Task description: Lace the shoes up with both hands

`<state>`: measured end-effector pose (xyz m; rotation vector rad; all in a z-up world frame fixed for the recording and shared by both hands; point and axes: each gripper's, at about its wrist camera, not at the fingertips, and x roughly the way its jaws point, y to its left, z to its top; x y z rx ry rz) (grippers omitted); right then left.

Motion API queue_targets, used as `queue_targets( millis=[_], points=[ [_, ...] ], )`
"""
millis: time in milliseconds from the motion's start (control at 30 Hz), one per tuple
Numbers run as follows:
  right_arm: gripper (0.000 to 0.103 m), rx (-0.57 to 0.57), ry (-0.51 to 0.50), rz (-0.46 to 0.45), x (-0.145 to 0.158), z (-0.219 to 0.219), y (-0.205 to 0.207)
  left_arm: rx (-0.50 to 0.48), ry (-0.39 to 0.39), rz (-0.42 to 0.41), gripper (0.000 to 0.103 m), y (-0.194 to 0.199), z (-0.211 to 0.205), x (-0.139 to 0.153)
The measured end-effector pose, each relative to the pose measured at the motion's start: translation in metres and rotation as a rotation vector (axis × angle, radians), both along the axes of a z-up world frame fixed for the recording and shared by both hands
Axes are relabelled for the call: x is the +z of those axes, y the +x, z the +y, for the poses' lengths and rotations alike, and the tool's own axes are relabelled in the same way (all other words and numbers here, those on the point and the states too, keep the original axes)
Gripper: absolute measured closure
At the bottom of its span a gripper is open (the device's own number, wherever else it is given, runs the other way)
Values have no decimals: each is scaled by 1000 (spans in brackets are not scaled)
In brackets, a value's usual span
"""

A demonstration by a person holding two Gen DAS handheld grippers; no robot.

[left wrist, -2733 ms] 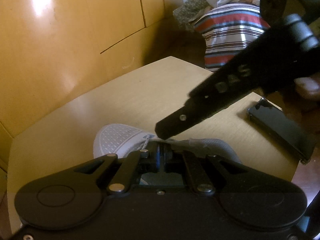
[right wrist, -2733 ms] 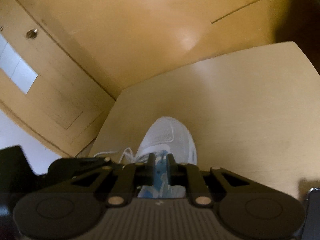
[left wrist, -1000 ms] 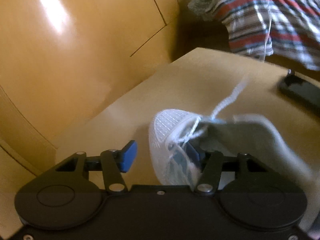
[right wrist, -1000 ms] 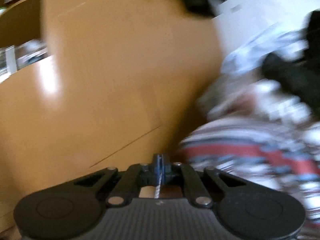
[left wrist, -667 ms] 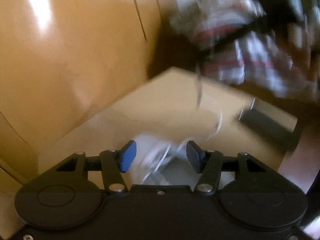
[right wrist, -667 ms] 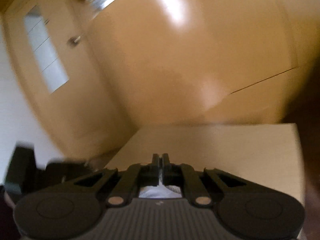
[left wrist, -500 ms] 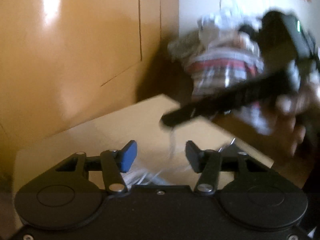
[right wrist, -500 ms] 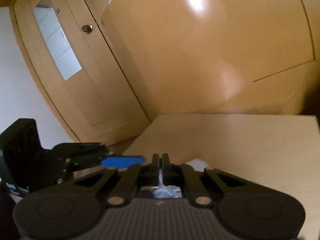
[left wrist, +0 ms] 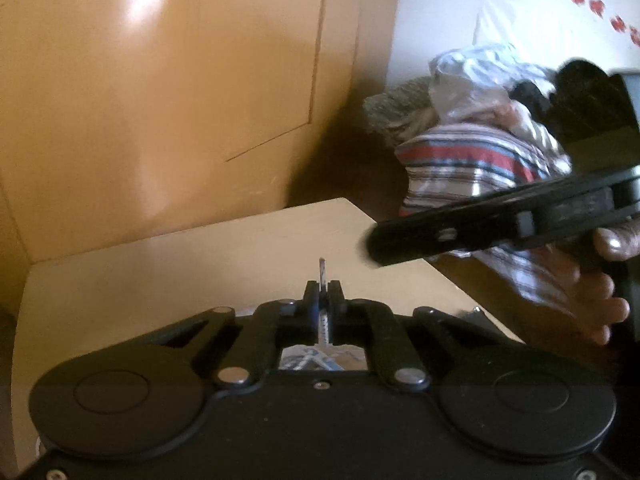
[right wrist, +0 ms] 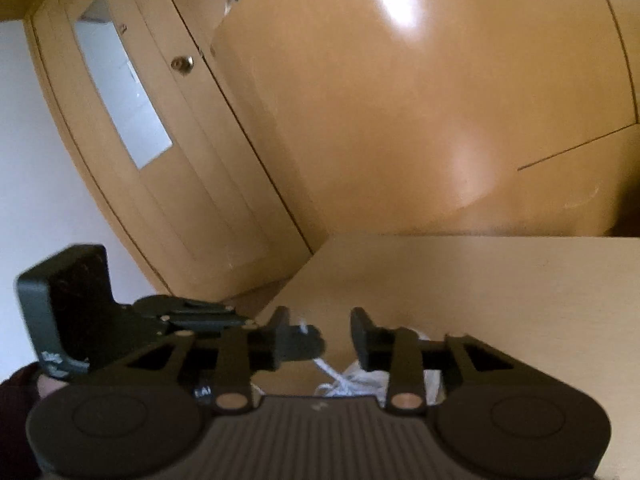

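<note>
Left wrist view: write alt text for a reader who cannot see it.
The left gripper is shut on a white shoelace, whose tip sticks up past its fingers above a pale wooden table. To the right, a hand holds the right gripper side-on; striped fabric lies behind.

Beyond your left hand-held gripper (left wrist: 323, 300) the table (left wrist: 180, 264) lay bare. The right hand-held gripper (left wrist: 460, 236) crossed your right side, and a wooden wall (left wrist: 160, 100) closed the far edge.

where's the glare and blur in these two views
Left wrist view: glare on the cupboard, right gripper tip smeared, lace sharp. Right wrist view: glare on the panel, soft throughout, door bowed by the fisheye.
</note>
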<state>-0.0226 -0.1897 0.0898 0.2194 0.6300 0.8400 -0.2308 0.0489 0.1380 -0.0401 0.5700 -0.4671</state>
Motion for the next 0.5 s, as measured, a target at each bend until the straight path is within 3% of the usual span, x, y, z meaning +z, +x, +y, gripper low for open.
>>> queue_targets(
  millis=[133, 267, 300, 367, 400, 433, 500],
  points=[
    [58, 67, -192, -177, -8, 23, -20, 24, -104, 30, 101, 4, 13, 3],
    [60, 112, -302, -284, -23, 51, -32, 0, -169, 68, 101, 10, 11, 2],
    [62, 113, -313, -292, -26, 55, -32, -9, -169, 72, 101, 10, 10, 2],
    [77, 117, -334, -307, -31, 63, -31, -18, -170, 79, 101, 10, 9, 1],
    [91, 116, -331, -306, -33, 64, -29, -23, -170, 82, 101, 10, 8, 1],
    [99, 118, -315, -295, -34, 65, -26, -28, -166, 85, 101, 9, 7, 1],
    [99, 112, -317, -289, -37, 66, -23, -33, -152, 81, 101, 8, 7, 1]
  ],
)
